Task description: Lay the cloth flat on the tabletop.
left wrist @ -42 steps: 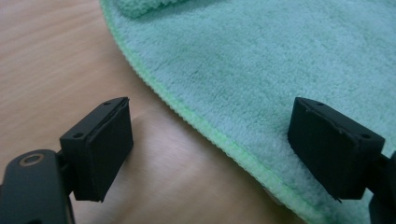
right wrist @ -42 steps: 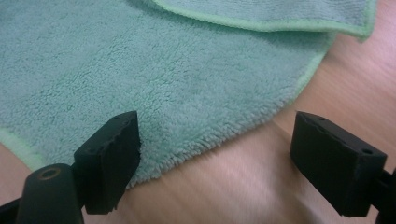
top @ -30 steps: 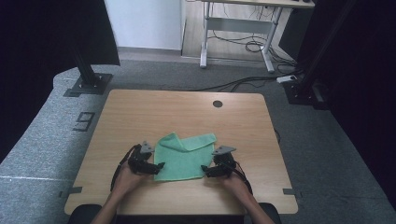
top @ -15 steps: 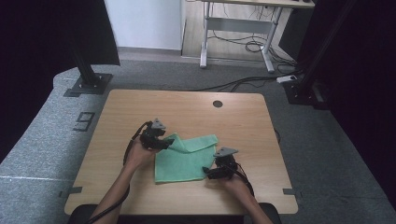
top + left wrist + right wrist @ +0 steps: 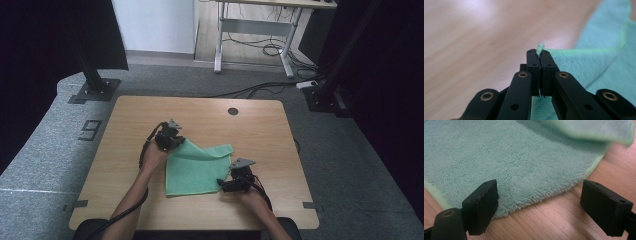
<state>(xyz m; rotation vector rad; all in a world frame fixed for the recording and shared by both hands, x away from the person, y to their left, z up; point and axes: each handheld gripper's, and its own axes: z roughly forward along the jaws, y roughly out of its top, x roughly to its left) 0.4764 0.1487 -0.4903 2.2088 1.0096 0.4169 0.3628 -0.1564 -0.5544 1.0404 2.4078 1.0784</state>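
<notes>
A green towel (image 5: 195, 167) lies on the wooden table (image 5: 260, 130), its far part folded over. My left gripper (image 5: 176, 142) is at the towel's far left corner, shut on that corner; a tuft of green cloth (image 5: 540, 46) sticks out above its closed jaws (image 5: 540, 67). My right gripper (image 5: 223, 185) rests at the towel's near right edge, open. In the right gripper view its jaws stand wide apart over the towel's edge (image 5: 531, 182), with the gripper (image 5: 541, 202) low on the table and nothing pinched.
The table has a round cable hole (image 5: 233, 111) near its far edge. Bare wood stretches to the left and right of the towel. A desk frame (image 5: 255, 30) and cables lie on the floor beyond the table.
My left gripper has carried the towel's corner from the near left up and away to the far left, unfolding the cloth. My right gripper stayed at the near right edge.
</notes>
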